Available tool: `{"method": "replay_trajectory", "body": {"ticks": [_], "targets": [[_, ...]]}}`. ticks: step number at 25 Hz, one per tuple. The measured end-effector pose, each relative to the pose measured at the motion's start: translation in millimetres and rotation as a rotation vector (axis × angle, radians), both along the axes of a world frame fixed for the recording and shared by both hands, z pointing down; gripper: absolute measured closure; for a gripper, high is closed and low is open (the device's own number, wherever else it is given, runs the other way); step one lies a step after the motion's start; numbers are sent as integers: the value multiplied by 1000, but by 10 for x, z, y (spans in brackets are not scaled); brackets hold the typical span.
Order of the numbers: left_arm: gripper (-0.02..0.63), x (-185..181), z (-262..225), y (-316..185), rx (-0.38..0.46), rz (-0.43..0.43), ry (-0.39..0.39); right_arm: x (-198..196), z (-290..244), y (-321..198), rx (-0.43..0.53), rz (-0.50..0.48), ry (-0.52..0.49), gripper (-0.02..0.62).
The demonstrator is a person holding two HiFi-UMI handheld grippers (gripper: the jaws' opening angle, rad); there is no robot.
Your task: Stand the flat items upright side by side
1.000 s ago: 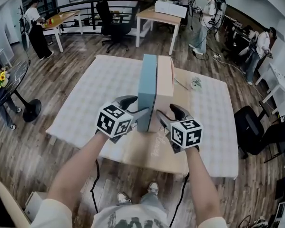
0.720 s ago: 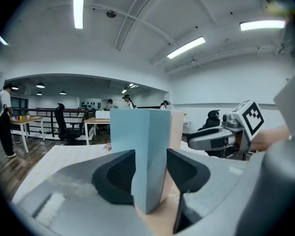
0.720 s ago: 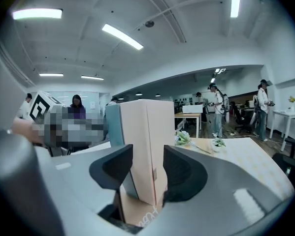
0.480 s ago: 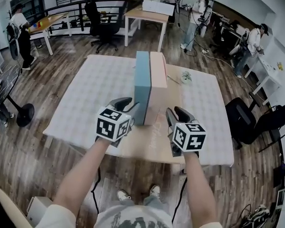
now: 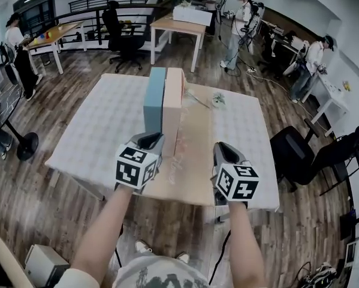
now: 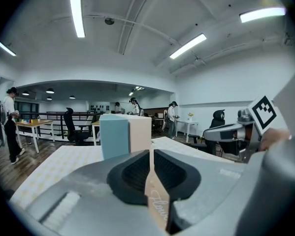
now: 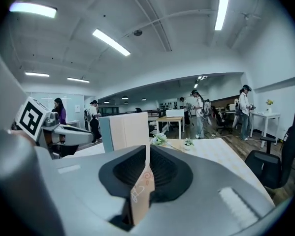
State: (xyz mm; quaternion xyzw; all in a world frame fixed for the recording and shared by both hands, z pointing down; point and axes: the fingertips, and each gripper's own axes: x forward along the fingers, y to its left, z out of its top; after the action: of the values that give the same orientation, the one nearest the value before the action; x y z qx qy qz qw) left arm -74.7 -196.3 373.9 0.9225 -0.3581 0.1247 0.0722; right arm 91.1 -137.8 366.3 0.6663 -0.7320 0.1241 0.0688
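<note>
A blue box (image 5: 154, 98) and a pink box (image 5: 173, 101) stand upright, pressed side by side, on a tan sheet (image 5: 197, 155) at the table's middle. Both grippers hang apart from them, nearer the front edge. My left gripper (image 5: 152, 138) is just short of the blue box's near end; my right gripper (image 5: 223, 149) is off to the right. Their jaws have just been closing and nothing is held. In the left gripper view my gripper (image 6: 149, 154) shows only a thin slit with the tan sheet behind it. The right gripper (image 7: 147, 149) looks the same.
A white quilted cloth (image 5: 107, 125) covers the table. Small flower sprigs (image 5: 218, 101) lie behind the boxes at the right. A black office chair (image 5: 299, 155) stands beside the table's right edge. Desks and several people are farther back.
Both grippers have drawn back from the boxes' sides toward the near table edge, and their jaws have gone from wide apart to together. The two boxes stay upright and touching.
</note>
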Motion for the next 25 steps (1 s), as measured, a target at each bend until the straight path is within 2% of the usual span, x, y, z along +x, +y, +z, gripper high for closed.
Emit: {"method": "replay_trajectory", "body": {"ticks": [7,17,25], "targets": [[600,411,-90,367,28,-29,-15,263,-53,278,22,-56,1,595],[601,458,-145,608,1,-98,-4,392,-73,437,38,-114,22,595],[601,606,-134,707,-9,-97,1,484,-110,513,45,-125,28,595]]}}
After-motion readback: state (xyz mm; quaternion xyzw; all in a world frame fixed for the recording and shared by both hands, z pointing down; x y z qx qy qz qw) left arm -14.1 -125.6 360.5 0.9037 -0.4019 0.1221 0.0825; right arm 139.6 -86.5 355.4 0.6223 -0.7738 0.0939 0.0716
